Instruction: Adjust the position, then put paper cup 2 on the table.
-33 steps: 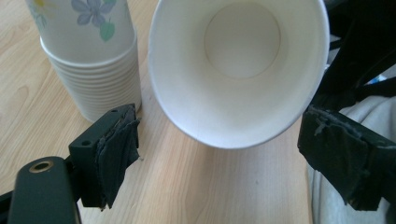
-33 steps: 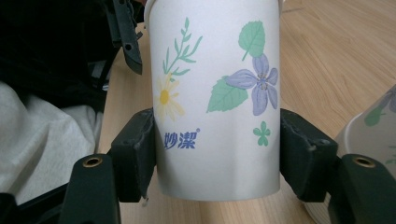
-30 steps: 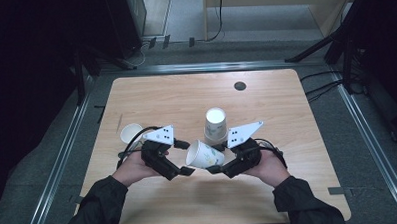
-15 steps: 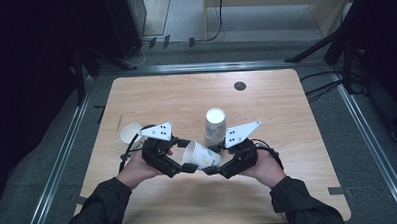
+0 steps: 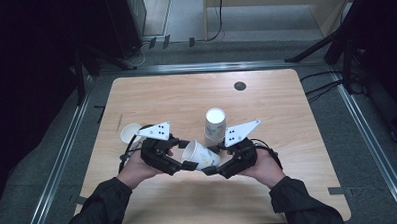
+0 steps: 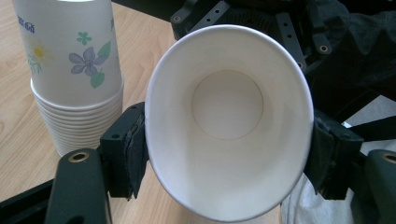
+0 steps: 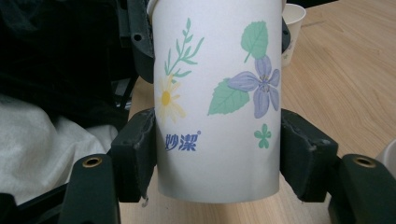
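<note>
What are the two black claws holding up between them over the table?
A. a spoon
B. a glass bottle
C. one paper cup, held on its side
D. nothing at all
C: a flowered paper cup lies sideways between the left gripper and right gripper, pads touching it.

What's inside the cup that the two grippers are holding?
Nothing: the left gripper view looks straight into the paper cup and shows bare white walls and a bare bottom. The underside of its base is hidden.
</note>
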{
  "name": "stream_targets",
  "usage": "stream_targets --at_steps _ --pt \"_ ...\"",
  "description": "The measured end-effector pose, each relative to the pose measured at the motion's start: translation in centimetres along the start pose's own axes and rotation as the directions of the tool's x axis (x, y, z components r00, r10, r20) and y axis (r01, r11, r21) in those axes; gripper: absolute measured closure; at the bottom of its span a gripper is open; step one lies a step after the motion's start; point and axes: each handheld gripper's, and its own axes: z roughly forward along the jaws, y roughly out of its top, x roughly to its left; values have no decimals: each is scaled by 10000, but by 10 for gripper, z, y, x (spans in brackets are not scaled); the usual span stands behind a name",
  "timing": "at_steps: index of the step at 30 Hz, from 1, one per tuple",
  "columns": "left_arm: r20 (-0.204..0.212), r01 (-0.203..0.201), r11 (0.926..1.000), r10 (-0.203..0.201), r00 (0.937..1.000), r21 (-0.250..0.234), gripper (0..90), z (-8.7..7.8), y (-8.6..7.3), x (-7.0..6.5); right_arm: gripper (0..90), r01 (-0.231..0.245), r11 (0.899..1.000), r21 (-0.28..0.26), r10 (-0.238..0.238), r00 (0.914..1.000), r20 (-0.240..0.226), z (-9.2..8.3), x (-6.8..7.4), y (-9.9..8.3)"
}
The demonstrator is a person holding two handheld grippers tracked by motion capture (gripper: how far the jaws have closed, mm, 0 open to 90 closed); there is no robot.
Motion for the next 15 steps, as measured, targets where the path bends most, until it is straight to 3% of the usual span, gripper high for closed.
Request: stream_targets --at_steps 3,9,15 --pt "-70 -39 10000 39 10000 9 270 -1 0 0 332 -79 10000 -2 79 10000 -11 0 0 1" --pt "-332 -210 9994 219 9992 279 271 -3 -2 2 168 -295 9994 186 292 9994 176 2 -1 1" --pt "-806 -172 9988 208 9965 449 270 -12 -3 6 168 -232 9971 721 145 9929 1178 -3 -2 -4"
